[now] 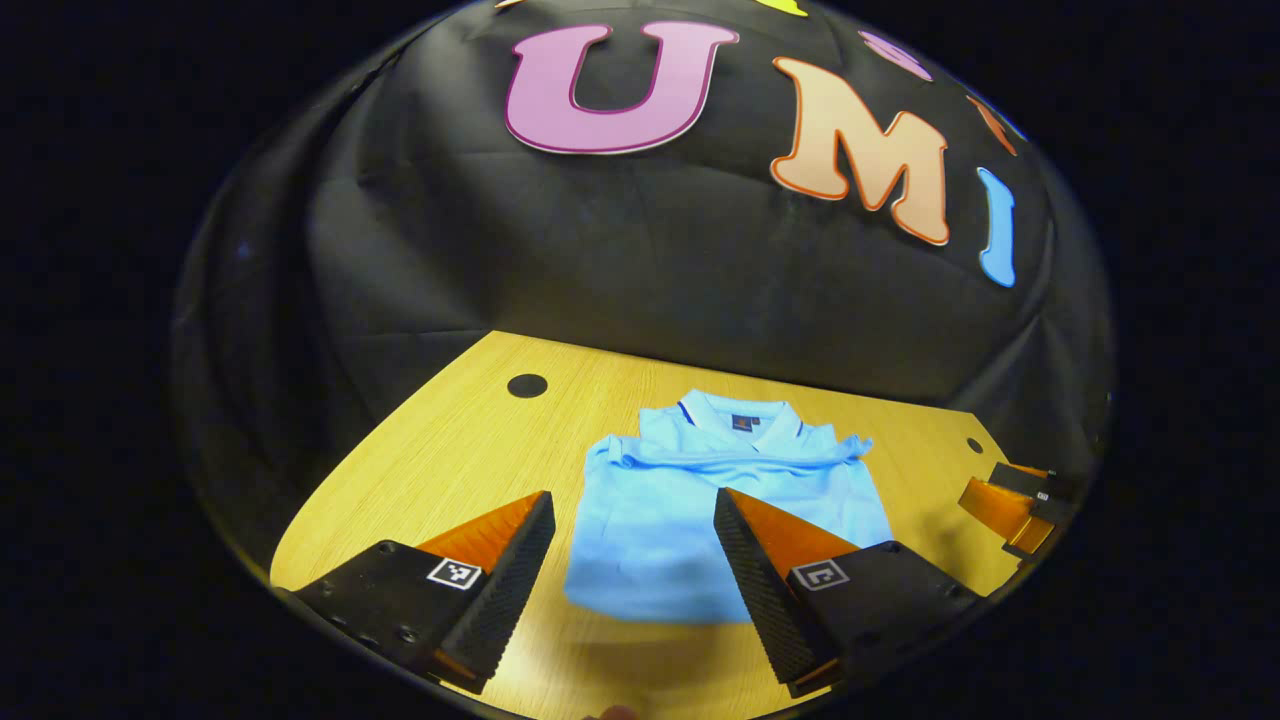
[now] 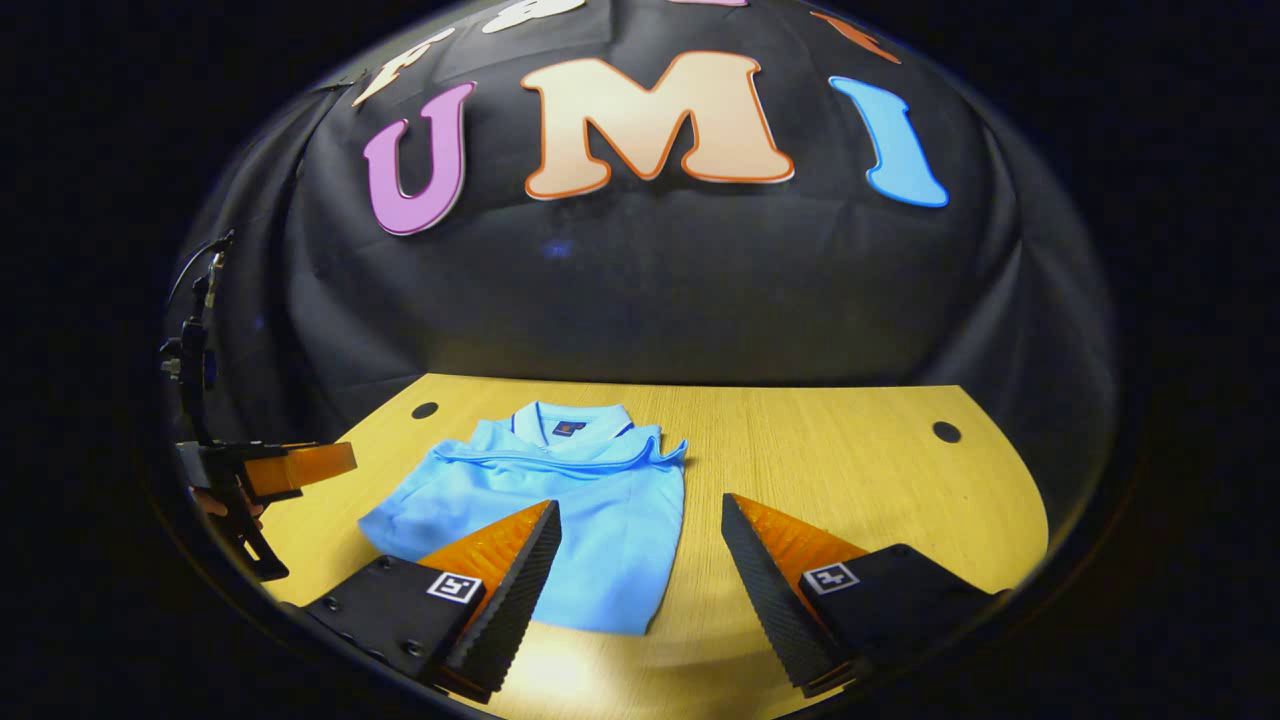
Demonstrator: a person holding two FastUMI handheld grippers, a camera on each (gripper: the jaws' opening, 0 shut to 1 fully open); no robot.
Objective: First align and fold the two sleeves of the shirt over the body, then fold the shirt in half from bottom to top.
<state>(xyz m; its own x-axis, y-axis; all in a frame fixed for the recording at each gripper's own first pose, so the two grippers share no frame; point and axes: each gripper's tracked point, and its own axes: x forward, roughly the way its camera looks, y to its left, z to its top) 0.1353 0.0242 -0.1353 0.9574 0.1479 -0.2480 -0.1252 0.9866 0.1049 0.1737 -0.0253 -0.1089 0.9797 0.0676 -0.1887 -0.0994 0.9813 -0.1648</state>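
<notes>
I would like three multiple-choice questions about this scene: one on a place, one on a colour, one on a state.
1. Where does the shirt lie?
A. on the wooden table
B. on the floor
C. hung on the wall

2. What colour is the shirt?
A. red
B. light blue
C. white

3. How do the right tongs stand?
A. shut on the collar
B. shut on a sleeve
C. open, holding nothing

Answers:
1. A, the shirt lies flat on the wood surface, collar toward the wall.
2. B, the whole cloth shows light blue in both views.
3. C, the fingers stand wide apart above the shirt's near edge; the left tongs are open too.
</notes>
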